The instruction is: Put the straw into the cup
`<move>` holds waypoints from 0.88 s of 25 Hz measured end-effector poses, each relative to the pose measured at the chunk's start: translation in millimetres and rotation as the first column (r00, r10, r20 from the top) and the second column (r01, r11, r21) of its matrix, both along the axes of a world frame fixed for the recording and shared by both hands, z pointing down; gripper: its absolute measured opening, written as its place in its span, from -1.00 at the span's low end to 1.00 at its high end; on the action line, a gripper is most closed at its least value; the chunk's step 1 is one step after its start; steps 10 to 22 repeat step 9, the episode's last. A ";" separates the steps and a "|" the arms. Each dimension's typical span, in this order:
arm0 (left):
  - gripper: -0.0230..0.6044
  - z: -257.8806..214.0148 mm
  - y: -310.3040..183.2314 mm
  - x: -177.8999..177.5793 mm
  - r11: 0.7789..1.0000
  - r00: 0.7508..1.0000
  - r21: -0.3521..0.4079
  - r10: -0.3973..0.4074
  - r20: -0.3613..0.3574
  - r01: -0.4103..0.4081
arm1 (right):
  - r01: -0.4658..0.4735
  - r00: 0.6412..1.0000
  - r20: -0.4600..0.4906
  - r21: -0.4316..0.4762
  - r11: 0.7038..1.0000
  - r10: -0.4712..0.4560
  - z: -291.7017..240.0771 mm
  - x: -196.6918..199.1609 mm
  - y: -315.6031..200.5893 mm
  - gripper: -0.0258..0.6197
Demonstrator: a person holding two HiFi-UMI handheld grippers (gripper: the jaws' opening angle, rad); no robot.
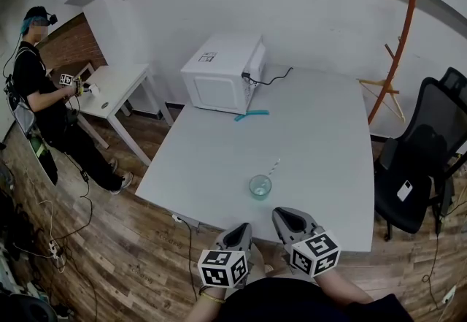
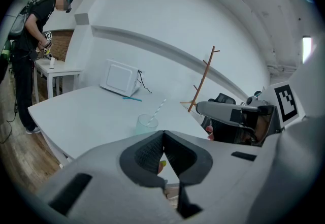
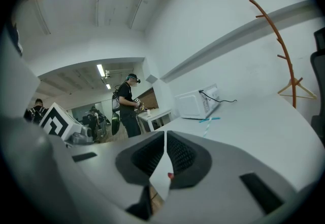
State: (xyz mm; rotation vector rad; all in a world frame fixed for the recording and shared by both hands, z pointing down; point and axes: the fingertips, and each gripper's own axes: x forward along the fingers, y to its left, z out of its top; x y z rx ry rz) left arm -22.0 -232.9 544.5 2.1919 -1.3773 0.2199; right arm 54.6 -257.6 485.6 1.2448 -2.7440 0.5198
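Observation:
A clear, green-tinted cup [image 1: 260, 186] stands near the front edge of the white table [image 1: 306, 131]. A striped straw [image 1: 273, 167] leans in it, its top tipped to the right. Both grippers hover just off the table's front edge, short of the cup. The left gripper [image 1: 241, 228] is shut and empty, and so is the right gripper [image 1: 287, 215]. In the left gripper view the cup [image 2: 146, 124] and straw [image 2: 159, 107] sit just beyond the shut left gripper [image 2: 163, 137]. The right gripper view shows the shut right gripper [image 3: 165, 139] with the cup out of sight.
A white microwave [image 1: 222, 72] stands at the table's far left with a blue object [image 1: 251, 115] lying in front of it. A black office chair [image 1: 423, 156] and a wooden coat stand [image 1: 401, 36] are at the right. A person [image 1: 44, 94] works at a small white table [image 1: 120, 83] at the left.

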 end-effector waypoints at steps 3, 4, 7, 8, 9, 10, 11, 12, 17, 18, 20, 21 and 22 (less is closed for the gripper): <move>-0.87 0.4 2.1 0.5 1.000 1.000 -0.002 0.000 0.002 0.000 | 0.003 1.000 -0.001 -0.002 1.000 -0.003 0.4 -0.1 1.1 -0.80; -0.87 0.5 2.5 0.1 1.000 1.000 -0.002 -0.001 0.003 0.001 | 0.003 1.000 -0.001 -0.002 1.000 -0.003 0.2 -0.3 1.2 -0.81; -0.87 0.3 2.6 -1.7 1.000 1.000 -0.002 -0.006 0.004 0.006 | 0.005 1.000 0.001 0.000 1.000 -0.005 -0.9 -1.3 1.1 -0.80; -0.87 0.3 2.5 -2.1 1.000 1.000 -0.003 -0.007 0.004 0.007 | 0.005 1.000 0.002 0.001 1.000 -0.005 -1.1 -1.4 1.1 -0.81; -0.87 0.3 2.4 -2.4 1.000 1.000 -0.003 -0.008 0.004 0.008 | 0.005 1.000 0.002 0.001 1.000 -0.005 -1.2 -1.6 1.0 -0.81; -0.87 0.3 2.4 -2.4 1.000 1.000 -0.003 -0.008 0.004 0.008 | 0.005 1.000 0.002 0.001 1.000 -0.005 -1.2 -1.6 1.0 -0.81; -0.87 0.3 2.4 -2.4 1.000 1.000 -0.003 -0.008 0.004 0.008 | 0.005 1.000 0.002 0.001 1.000 -0.005 -1.2 -1.6 1.0 -0.81; -0.87 0.3 2.4 -2.4 1.000 1.000 -0.003 -0.008 0.004 0.008 | 0.005 1.000 0.002 0.001 1.000 -0.005 -1.2 -1.6 1.0 -0.81; -0.87 0.3 2.4 -2.4 1.000 1.000 -0.003 -0.008 0.004 0.008 | 0.005 1.000 0.002 0.001 1.000 -0.005 -1.2 -1.6 1.0 -0.81; -0.87 0.3 2.4 -2.4 1.000 1.000 -0.003 -0.008 0.004 0.008 | 0.005 1.000 0.002 0.001 1.000 -0.005 -1.2 -1.6 1.0 -0.81; -0.87 0.3 2.4 -2.4 1.000 1.000 -0.003 -0.008 0.004 0.008 | 0.005 1.000 0.002 0.001 1.000 -0.005 -1.2 -1.6 1.0 -0.81; -0.87 0.3 2.4 -2.4 1.000 1.000 -0.003 -0.008 0.004 0.008 | 0.005 1.000 0.002 0.001 1.000 -0.005 -1.2 -1.6 1.0 -0.81; -0.87 0.3 2.4 -2.4 1.000 1.000 -0.003 -0.008 0.004 0.008 | 0.005 1.000 0.002 0.001 1.000 -0.005 -1.2 -1.6 1.0 -0.81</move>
